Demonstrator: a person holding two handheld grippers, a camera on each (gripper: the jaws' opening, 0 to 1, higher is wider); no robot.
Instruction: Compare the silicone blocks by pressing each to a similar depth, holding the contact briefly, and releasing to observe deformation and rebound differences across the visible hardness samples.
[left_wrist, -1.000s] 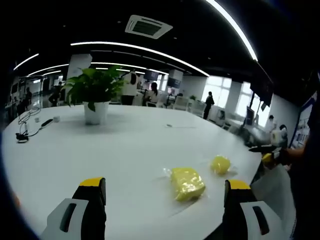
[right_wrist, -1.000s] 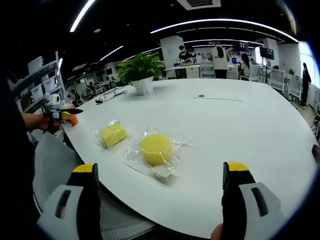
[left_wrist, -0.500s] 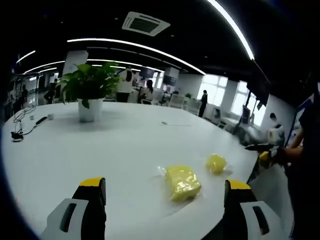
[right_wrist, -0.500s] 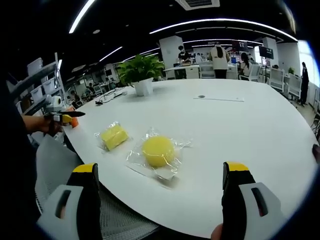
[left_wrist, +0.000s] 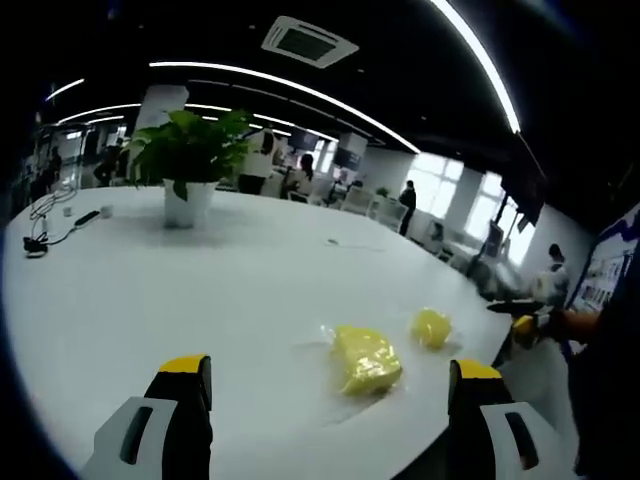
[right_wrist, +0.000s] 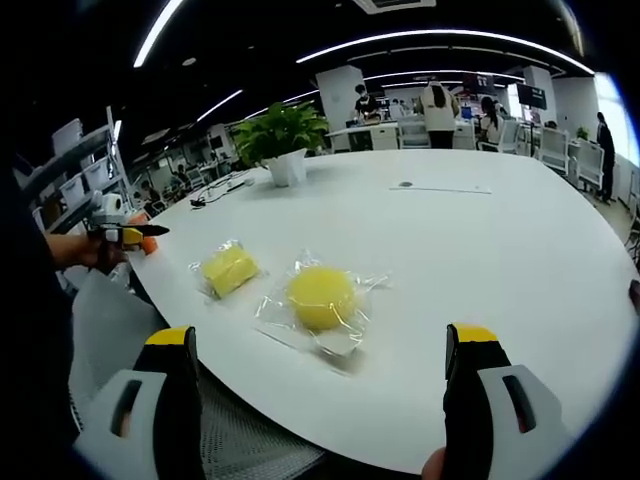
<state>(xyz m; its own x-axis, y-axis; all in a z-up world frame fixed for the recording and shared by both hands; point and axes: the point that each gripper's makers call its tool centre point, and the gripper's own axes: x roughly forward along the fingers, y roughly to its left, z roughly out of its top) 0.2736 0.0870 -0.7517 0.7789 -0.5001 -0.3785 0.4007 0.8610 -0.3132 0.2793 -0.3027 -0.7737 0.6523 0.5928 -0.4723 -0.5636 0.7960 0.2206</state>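
No readable writing. My right gripper (right_wrist: 318, 375), jaws wide, empty, faces a round yellow block (right_wrist: 320, 297); square yellow block (right_wrist: 229, 269) at ten o'clock. My left gripper (left_wrist: 325, 385) gapes too.

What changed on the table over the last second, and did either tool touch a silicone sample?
Nothing visibly changed. The small shifts in both views come from the hands moving the cameras. The bagged rectangular yellow block and the bagged round yellow block lie where they were on the white table, untouched. The left tool and right tool remain open, short of the samples.
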